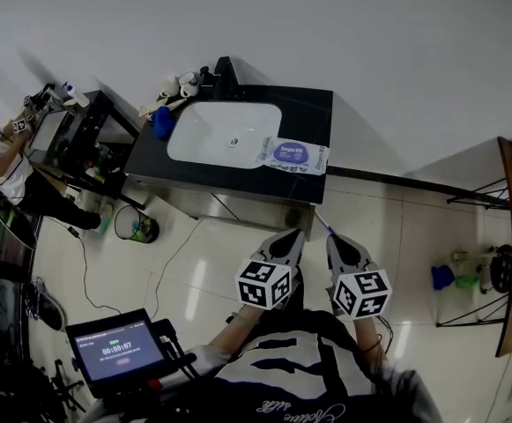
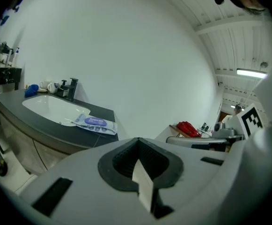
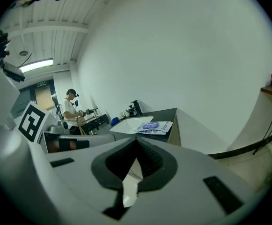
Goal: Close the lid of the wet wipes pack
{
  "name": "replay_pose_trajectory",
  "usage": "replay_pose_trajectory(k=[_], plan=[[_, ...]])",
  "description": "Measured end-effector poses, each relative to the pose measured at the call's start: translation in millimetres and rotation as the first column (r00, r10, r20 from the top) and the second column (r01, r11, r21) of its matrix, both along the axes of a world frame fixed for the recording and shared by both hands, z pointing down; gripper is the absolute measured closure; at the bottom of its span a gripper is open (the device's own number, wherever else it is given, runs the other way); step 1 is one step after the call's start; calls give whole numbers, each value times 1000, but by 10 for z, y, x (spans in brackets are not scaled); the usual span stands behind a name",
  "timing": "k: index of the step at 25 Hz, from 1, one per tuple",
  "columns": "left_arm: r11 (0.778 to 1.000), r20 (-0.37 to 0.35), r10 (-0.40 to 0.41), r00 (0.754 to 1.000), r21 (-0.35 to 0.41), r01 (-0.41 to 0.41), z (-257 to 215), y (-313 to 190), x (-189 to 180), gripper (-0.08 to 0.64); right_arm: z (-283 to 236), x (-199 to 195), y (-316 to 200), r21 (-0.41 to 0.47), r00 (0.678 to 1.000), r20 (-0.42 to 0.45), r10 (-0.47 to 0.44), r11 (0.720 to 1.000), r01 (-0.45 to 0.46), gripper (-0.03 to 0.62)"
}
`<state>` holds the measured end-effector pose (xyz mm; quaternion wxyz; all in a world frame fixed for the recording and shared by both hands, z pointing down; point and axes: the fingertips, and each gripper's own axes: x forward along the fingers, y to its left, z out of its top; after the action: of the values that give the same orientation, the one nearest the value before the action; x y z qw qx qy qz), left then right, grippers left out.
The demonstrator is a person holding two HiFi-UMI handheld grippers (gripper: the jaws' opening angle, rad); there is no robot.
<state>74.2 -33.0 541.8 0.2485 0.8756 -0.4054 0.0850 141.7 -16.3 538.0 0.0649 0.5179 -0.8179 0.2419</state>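
**Wet wipes pack lies out of reach as I face the counter with both grippers closed**

The flat white soft-plastic wet wipes pack with a purple oval label [image 1: 293, 155] lies label-up at the right end of the glossy black countertop [image 1: 317, 104]. Its left end sits at the rim of the white oval sink basin [image 1: 225, 130]. The long axis runs left to right along the counter's near edge, which I judge leaves the lid open to a press from above. The lid is too small for me to tell whether it is raised. My left gripper [image 1: 291, 236] and right gripper [image 1: 333, 240] sit side by side near me over the pale tiled floor [image 1: 238, 263], well apart from the pack. Each has its jaws together on nothing and points far towards the counter, so I judge the reach has not begun.
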Motion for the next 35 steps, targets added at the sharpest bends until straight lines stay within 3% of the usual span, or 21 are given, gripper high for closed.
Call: replay_pose_trajectory(k=[3,12,18,26,35], plan=[[1000,27,14,1000,12,-14,-48,423,46,560,-29,-44,395,7,999,-7,-33,999,33,598],[996,-49,-67,997,48,69,-364,825,-292,560,-190,-517,830,42,990,10,-142,989,141,598],[995,-62,-66,996,76,71,-489,1001,-579,560,-337,-762,897,65,992,34,-120,991,117,598],[992,-52,-100,994,75,104,-561,1209,-1244,560,-426,-1340,1028,64,990,19,-137,989,135,598],[997,-37,-34,999,72,37,-517,1336,-1381,560,-462,-1509,1195,68,996,30,-87,994,85,598]])
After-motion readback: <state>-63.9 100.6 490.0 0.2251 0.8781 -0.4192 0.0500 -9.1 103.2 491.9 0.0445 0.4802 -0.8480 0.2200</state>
